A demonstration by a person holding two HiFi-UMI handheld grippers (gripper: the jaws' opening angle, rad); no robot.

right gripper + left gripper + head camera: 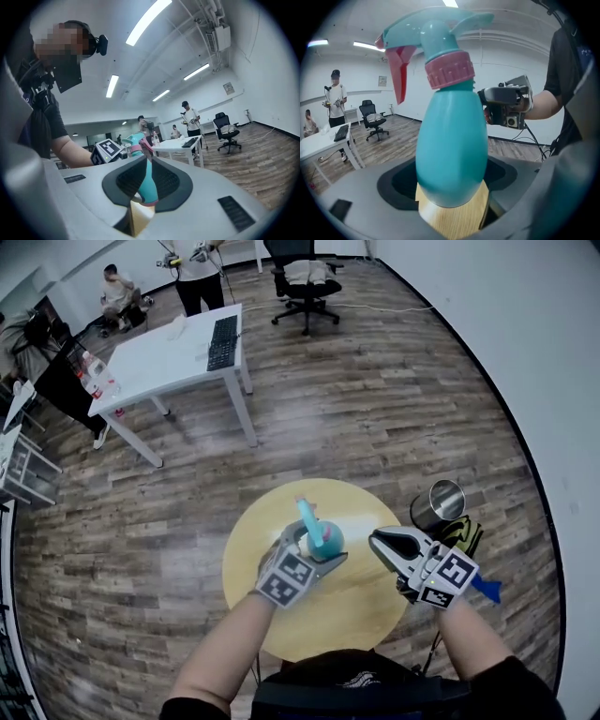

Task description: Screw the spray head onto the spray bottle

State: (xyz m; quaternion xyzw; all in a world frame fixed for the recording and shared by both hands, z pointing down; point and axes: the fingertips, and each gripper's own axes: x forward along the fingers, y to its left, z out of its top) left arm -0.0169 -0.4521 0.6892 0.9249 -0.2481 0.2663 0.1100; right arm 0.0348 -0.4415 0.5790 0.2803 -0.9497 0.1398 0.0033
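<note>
a teal egg-shaped plastic spray bottle (450,140) carries a teal spray head (436,30) with a red trigger (399,70). a ribbed pink collar (449,69) sits on its neck. the body is opaque, so the contents cannot be seen. it stands upright at lower centre of the head view, over the round yellow wooden table (272,512). the left gripper (317,549) pinches its wide belly. the right gripper (380,538), just right of it, has jaws all but pressed together on nothing. a steel cup (439,504) stands at the table's right edge with a dark, unreadable interior.
</note>
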